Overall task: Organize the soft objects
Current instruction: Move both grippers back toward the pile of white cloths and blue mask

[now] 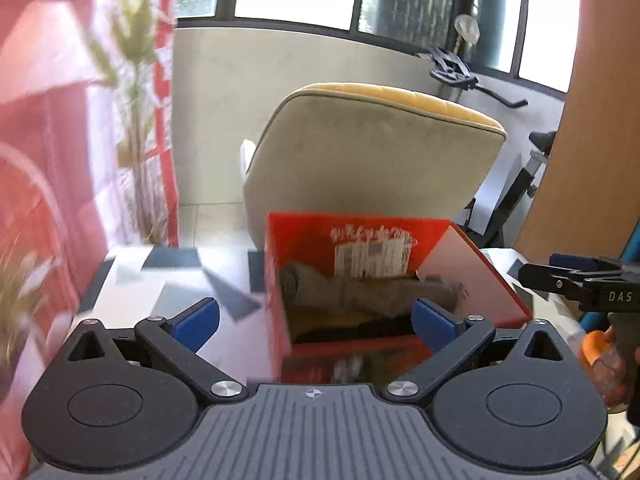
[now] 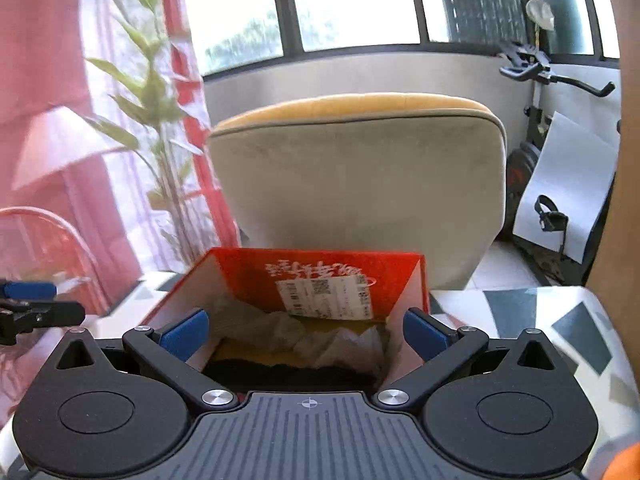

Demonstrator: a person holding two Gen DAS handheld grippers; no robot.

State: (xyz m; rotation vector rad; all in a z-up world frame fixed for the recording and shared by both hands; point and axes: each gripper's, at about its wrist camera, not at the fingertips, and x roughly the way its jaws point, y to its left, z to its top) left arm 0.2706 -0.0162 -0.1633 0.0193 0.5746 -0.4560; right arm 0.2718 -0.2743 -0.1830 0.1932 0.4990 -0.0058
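A red cardboard box (image 1: 276, 280) stands open on the patterned table; it also shows in the right wrist view (image 2: 248, 270). Inside lie a grey rolled cloth (image 1: 360, 292), seen as a crumpled grey cloth (image 2: 320, 340) from the right, on top of yellow and black fabric. My left gripper (image 1: 314, 316) is open and empty just in front of the box. My right gripper (image 2: 306, 330) is open and empty, its fingers astride the box's near opening. The right gripper also shows at the edge of the left wrist view (image 1: 576, 280).
A beige and yellow chair back (image 2: 356, 176) stands right behind the box. A plant (image 2: 156, 92) and red curtains are at the left. An exercise bike (image 2: 540, 92) stands at the back right. The table has a grey and white cloth (image 2: 520, 312).
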